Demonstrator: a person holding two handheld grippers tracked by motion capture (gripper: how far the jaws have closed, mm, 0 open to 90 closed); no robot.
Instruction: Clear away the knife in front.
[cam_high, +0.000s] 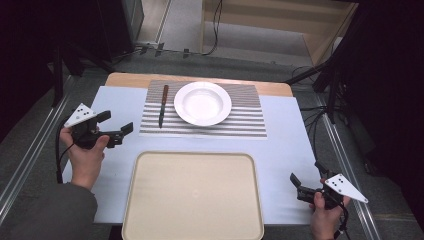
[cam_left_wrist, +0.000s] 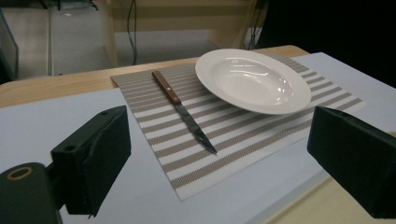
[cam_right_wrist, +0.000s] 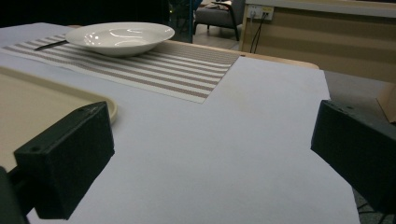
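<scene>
At the mat's 9 o'clock edge: the knife (cam_high: 163, 105) lies flat, just beside the plate (cam_high: 202, 103) and apart from it, wooden handle toward 12 o'clock, tip toward 6.
Knife, handling: you should find it light and stiff. The steel blade looks slick and thin, and it lies low on the weave, so it may skid or pivot if you nip it off-centre.
Knife, hold: take the brown handle (cam_left_wrist: 166, 87) across its width, near the middle; the wood likely gives more friction than the blade, and the tip stays clear of your jaws.
Plate: white, glazed, shallow, probably heavier and breakable; a rim grip could slip, so keep the knife from knocking it.
Left gripper (cam_high: 116, 127): at 9 o'clock of the mat, above the sheet, jaws spread wide with nothing between them, facing the knife.
Right gripper (cam_high: 303, 186): at 4 o'clock of the tray, jaws wide apart and empty.
Tray (cam_high: 150, 210): beige, bare, raised rim, at 6 o'clock of the mat.
Mat (cam_high: 245, 125): striped woven cloth; it may bunch or slide if you drag a thing over it.
Surface (cam_high: 285, 145): pale sheet over a wooden top, smooth and matt.
Room: dim, black frames at 3 and 9 o'clock, cables on the floor at 12 o'clock, light wood furniture behind.
</scene>
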